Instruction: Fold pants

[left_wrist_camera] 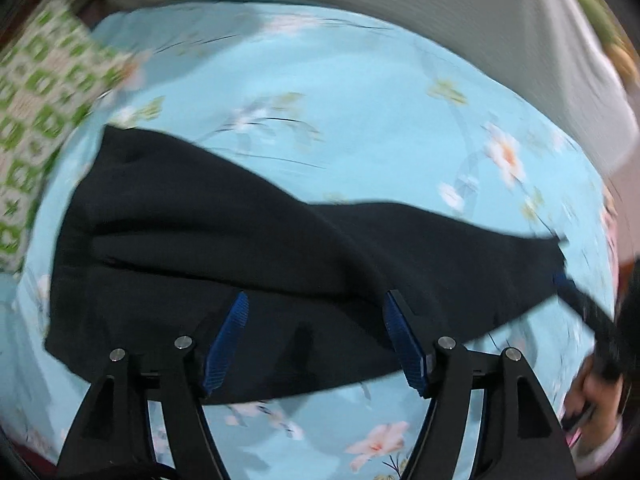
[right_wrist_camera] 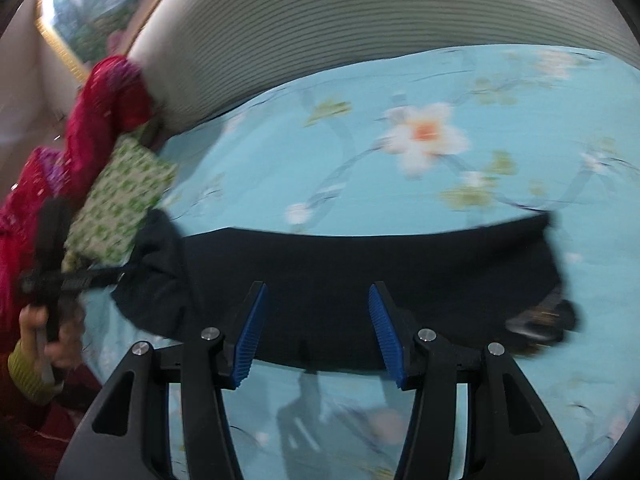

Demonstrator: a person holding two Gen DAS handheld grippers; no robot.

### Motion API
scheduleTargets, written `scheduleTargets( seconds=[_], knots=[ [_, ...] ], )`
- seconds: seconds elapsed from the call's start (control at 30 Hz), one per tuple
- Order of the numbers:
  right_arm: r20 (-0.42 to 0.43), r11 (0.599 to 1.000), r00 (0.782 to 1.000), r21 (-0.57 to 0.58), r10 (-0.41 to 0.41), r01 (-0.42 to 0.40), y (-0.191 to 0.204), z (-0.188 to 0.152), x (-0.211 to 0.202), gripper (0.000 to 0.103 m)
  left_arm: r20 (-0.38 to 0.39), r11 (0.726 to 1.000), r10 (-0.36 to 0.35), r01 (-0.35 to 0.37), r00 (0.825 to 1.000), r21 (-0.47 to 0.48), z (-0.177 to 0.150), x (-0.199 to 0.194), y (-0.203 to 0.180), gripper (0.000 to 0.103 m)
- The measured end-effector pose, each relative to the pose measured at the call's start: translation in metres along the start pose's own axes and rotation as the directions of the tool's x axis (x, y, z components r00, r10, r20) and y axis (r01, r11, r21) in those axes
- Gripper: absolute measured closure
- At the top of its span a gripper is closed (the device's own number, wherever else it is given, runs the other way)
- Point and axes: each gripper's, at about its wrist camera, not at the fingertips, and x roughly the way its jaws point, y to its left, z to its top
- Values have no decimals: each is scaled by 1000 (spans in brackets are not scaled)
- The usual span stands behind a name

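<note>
Floral bedsheet (left_wrist_camera: 360,92) around blurred, seemingly folded pants (left_wrist_camera: 240,240)

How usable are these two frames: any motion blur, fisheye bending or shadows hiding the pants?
Left wrist: bedsheet flowers smeared by motion, pants a featureless black mass. Right wrist: similar blur, headboard bowed by the fisheye, right gripper casting a shadow on the sheet.

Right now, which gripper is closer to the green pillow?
Left. The left gripper hangs open over the pants' wide end, which lies beside the pillow. The right gripper is open over their far end, away from it.
</note>
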Motion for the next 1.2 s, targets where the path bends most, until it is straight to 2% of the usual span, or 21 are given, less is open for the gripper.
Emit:
scheduleTargets(
  seconds=[0.1,0.23,0.3,0.4,0.57,0.7,0.77,0.83,0.87,0.9,0.93,0.97,1.0,1.03,1.1,1.13,1.2],
  knots=[
    [-49,996,996,-49,69,-71,29,4,23,49,-39,996,48,-51,998,-79,25,5,21,33],
    [-107,979,983,-123,147,-160,69,11,49,49,-109,980,59,-79,992,-185,58,17,43,33],
    [-151,962,970,-165,192,-216,93,14,66,49,-161,969,47,-84,986,-231,71,26,54,33],
    [-210,936,953,-234,217,-264,123,17,91,49,-225,952,44,-109,973,-285,91,39,69,32],
    [-284,909,936,-296,209,-293,149,21,130,49,-288,944,115,-195,951,-266,109,59,77,31],
    [-330,898,925,-323,189,-298,156,21,154,49,-304,941,89,-180,949,-285,116,70,77,31],
    [-348,896,919,-326,184,-303,156,21,164,49,-309,943,103,-192,945,-274,119,75,75,29],
    [-358,892,916,-332,181,-306,158,19,169,49,-333,942,129,-221,934,-253,118,86,71,30],
    [-364,890,914,-336,177,-307,158,19,172,49,-342,942,150,-239,928,-235,117,92,70,38],
    [-369,888,913,-342,175,-308,158,18,175,50,-343,943,167,-251,925,-218,116,96,68,53],
    [-369,885,914,-351,169,-305,159,18,176,55,-337,945,172,-252,926,-210,114,97,68,64],
    [-368,882,917,-365,157,-298,159,18,178,64,-328,946,171,-248,929,-209,111,97,70,87],
    [-368,879,918,-379,145,-291,159,18,178,70,-300,947,165,-236,940,-219,107,92,72,91],
    [-367,876,920,-390,136,-285,158,19,177,83,-270,947,159,-223,950,-229,101,86,73,93],
    [-361,873,922,-395,139,-287,156,22,174,96,-206,949,140,-190,969,-251,92,69,76,98],
    [-358,870,921,-391,157,-300,155,24,170,97,-154,951,117,-155,981,-267,84,55,77,98],
    [-343,860,923,-402,176,-314,157,28,160,97,-55,953,82,-94,995,-288,69,30,82,99]
  ],
)
